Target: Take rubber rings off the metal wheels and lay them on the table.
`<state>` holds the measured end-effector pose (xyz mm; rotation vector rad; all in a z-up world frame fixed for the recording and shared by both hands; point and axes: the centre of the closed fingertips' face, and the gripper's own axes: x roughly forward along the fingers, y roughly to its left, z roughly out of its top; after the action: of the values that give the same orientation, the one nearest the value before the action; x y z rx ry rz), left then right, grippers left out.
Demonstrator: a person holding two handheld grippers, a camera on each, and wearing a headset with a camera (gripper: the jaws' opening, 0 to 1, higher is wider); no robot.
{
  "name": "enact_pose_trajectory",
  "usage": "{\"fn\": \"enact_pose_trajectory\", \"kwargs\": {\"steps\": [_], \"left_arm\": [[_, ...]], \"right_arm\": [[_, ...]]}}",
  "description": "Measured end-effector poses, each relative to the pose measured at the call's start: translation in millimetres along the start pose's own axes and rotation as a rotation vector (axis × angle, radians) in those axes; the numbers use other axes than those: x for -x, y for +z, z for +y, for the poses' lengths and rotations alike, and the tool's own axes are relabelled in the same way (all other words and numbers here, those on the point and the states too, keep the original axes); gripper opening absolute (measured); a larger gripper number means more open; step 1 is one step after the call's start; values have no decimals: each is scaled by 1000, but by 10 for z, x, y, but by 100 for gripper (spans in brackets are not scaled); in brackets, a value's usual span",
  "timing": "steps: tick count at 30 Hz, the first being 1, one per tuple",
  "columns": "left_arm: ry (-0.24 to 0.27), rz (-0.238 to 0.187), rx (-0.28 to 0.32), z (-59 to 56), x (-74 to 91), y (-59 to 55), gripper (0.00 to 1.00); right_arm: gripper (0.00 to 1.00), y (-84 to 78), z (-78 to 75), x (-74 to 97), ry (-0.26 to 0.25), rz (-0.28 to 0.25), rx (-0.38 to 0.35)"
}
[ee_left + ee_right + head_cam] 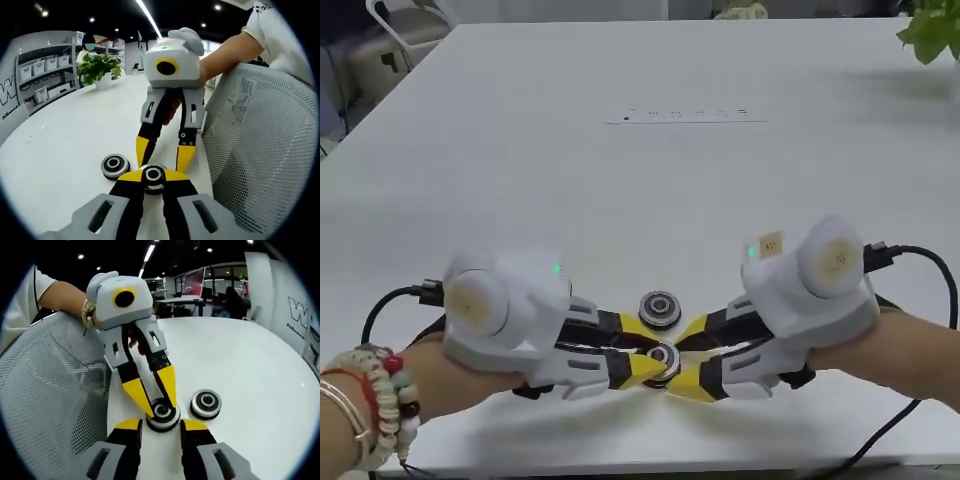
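Holding record, ring removal, first wheel.

- Near wheel (663, 358): is lying flat at the 6 o'clock edge of the white surface (640, 200). Its dark rubber ring (151, 423) is sitting on the metal hub, not yet off.
- Far wheel (660, 309): is lying flat at 12 o'clock of the near wheel, just beside it and apart from it, with its ring on. Nothing is touching it.
- Left hand-held gripper (153, 176): is coming in from 9 o'clock in the head view, with its jaws clenched on opposite sides of the near wheel.
- Right hand-held gripper (162, 423): is coming in from 3 o'clock, with its yellow tips bracketing the same wheel. I cannot tell whether they are pressing on it or only flanking it.

Handling note (judgement): one tool should be pinning the metal hub while the other is catching only the rubber lip and peeling upward. Squeezing across the whole wheel is likely locking the ring in place. A slow, rolling pull is advisable, since the ring will probably stretch and snap free. The wheel is lying close to the 6 o'clock edge, so a slip there risks a drop.
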<state>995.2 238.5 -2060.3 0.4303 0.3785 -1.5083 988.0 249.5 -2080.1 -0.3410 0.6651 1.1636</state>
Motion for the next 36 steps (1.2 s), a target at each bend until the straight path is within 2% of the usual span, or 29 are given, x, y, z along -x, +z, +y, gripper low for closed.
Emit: {"fn": "enact_pose_trajectory", "kwargs": {"steps": [6, 8, 16, 23, 26, 36], "left_arm": [[1, -3, 0, 2, -4, 3, 8], [1, -3, 0, 2, -5, 4, 8], [0, -3, -3, -1, -10, 7, 8], [2, -3, -4, 1, -13, 5, 8], [3, -3, -4, 1, -14, 6, 8], [7, -3, -2, 3, -17, 8, 8]], "right_arm": [[25, 35, -42, -9, -27, -8, 26], [24, 37, -34, 9, -19, -8, 34], [21, -15, -34, 53, -3, 19, 58], [11, -87, -41, 93, -1, 50, 63], [6, -100, -56, 109, -5, 54, 66], [0, -100, -97, 107, -38, 91, 86]]}}
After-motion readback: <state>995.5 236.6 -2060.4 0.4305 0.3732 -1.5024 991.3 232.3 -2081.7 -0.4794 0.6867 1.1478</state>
